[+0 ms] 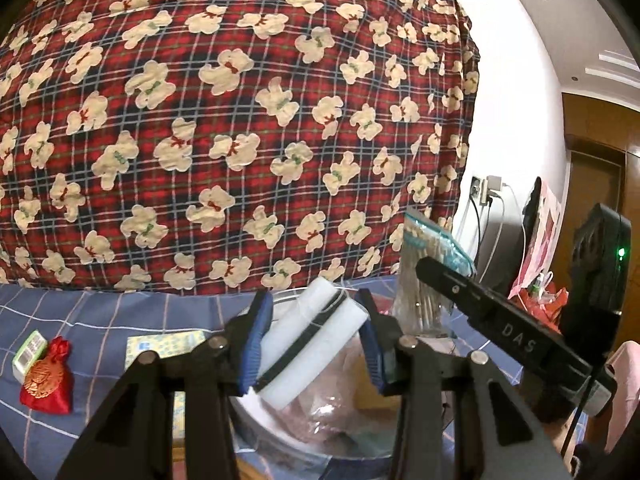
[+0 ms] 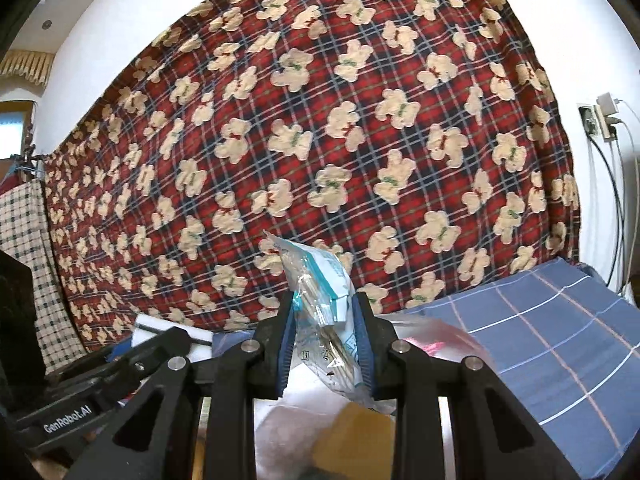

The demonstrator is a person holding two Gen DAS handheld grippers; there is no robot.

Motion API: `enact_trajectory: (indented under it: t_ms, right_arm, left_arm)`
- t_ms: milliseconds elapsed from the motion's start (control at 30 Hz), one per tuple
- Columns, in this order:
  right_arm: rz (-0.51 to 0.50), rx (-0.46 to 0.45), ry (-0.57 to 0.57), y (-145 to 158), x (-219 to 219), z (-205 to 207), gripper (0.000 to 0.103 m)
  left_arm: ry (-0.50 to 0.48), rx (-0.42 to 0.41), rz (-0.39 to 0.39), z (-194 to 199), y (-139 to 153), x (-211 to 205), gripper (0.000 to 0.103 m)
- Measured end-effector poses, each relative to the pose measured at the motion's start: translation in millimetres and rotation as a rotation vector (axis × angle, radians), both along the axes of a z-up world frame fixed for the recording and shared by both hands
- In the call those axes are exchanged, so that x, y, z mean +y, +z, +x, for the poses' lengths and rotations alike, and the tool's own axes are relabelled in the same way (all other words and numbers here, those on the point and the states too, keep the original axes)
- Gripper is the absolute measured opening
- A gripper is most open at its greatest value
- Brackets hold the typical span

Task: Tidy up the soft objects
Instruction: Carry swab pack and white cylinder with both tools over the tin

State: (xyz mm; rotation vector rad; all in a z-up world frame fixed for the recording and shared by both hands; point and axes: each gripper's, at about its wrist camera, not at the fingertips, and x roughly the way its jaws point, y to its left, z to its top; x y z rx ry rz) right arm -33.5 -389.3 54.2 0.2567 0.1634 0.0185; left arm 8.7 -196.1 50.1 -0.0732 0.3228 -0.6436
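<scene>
The left gripper (image 1: 308, 344) has its jaws clamped across a light, squashy white sponge block (image 1: 312, 336) above the clear bowl (image 1: 320, 432), while at its 2 o'clock the right gripper (image 2: 326, 344) pinches a crinkly, slippery swab packet (image 2: 320, 300) mid-body.

Two black two-finger grippers with blue pads are in view: the left gripper (image 1: 310, 340) and the right gripper (image 2: 326, 340). There is one bundle of white foam blocks bound by a black band (image 1: 310, 336), one clear plastic bag of cotton swabs with teal print (image 2: 324, 300), and one clear plastic tub (image 1: 320, 436). On the blue checked cloth (image 1: 100, 312) lie one red satin pouch (image 1: 48, 378), one small green-and-white packet (image 1: 28, 354) and one pale yellow patterned packet (image 1: 164, 346). One red plaid blanket printed with cream bears (image 1: 240, 120) hangs behind.
</scene>
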Motion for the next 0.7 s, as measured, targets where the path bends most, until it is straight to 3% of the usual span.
enact_trajectory:
  t_ms: [700]
  right_arm:
    - [-0.029,0.075,-0.122,-10,-38,13,0.030]
  left_arm:
    - [0.022,0.098,0.068,25,-23,-51,0.042]
